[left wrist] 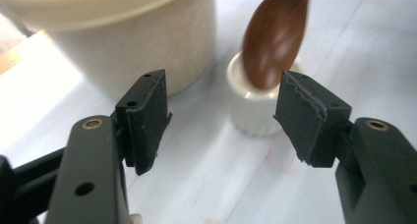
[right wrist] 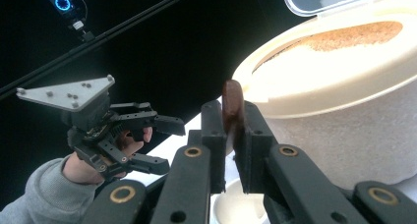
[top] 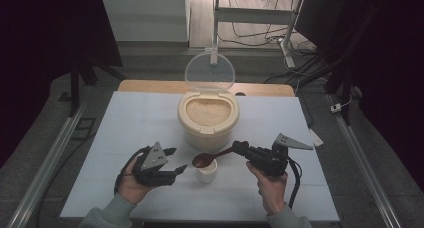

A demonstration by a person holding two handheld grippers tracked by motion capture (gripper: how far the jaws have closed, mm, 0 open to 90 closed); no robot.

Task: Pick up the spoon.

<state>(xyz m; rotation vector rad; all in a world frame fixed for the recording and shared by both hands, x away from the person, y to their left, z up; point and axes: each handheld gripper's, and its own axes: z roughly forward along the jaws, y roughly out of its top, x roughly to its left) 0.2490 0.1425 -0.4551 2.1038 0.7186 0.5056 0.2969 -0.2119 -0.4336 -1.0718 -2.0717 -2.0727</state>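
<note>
right gripper (top: 241, 148): clamped on brown spoon (top: 204, 160) over small white cup (top: 206, 171) | left gripper (top: 175, 162): jaws apart, empty, just left of cup

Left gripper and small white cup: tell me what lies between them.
Nothing: high view shows bare white table between the open left gripper and the small white cup.

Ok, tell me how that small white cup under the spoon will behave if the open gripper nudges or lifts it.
The small white cup is short and squat, so it probably won't tip easily, but it looks light enough to slide on the smooth table. Its glossy wall may slip between the pads of the left gripper. The spoon hangs just above it, so lifting risks a bump.
</note>
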